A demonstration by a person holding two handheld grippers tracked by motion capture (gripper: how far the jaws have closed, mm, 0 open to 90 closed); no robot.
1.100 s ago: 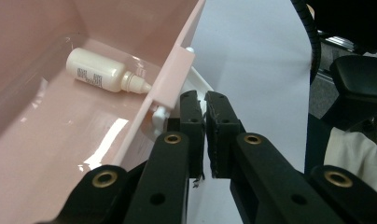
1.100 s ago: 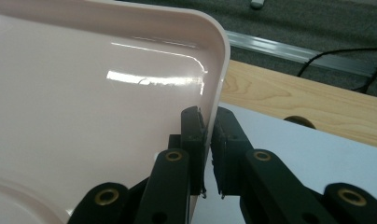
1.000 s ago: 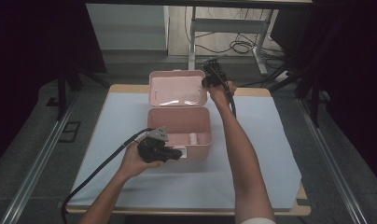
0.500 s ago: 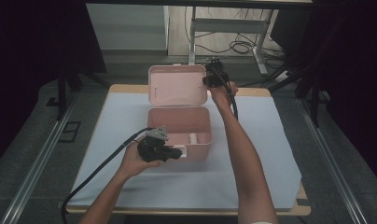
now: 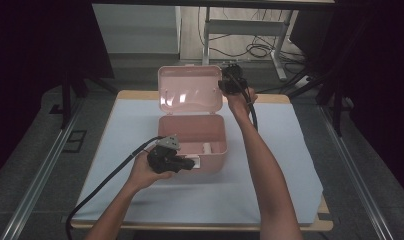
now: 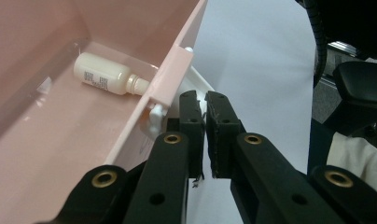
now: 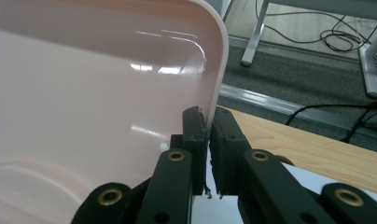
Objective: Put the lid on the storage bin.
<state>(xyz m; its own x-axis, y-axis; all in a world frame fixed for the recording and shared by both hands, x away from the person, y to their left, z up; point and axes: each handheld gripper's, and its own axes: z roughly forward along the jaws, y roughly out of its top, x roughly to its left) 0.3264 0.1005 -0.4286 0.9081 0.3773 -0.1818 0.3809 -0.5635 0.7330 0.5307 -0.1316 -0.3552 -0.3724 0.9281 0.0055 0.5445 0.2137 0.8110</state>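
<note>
Pale blue cloth covers the wooden table. Right gripper clamps the glossy pink plastic lid's edge, raising it; left gripper, jaws together, clamps the box's white latch. Inside the pink box lies a small cream bottle, label unreadable. Next, probably, releasing the lid.

Dim overhead light leaves dark surroundings around the pale blue-covered table, with white glare on the glossy pink plastic lid and nearby jaws slightly soft.
</note>
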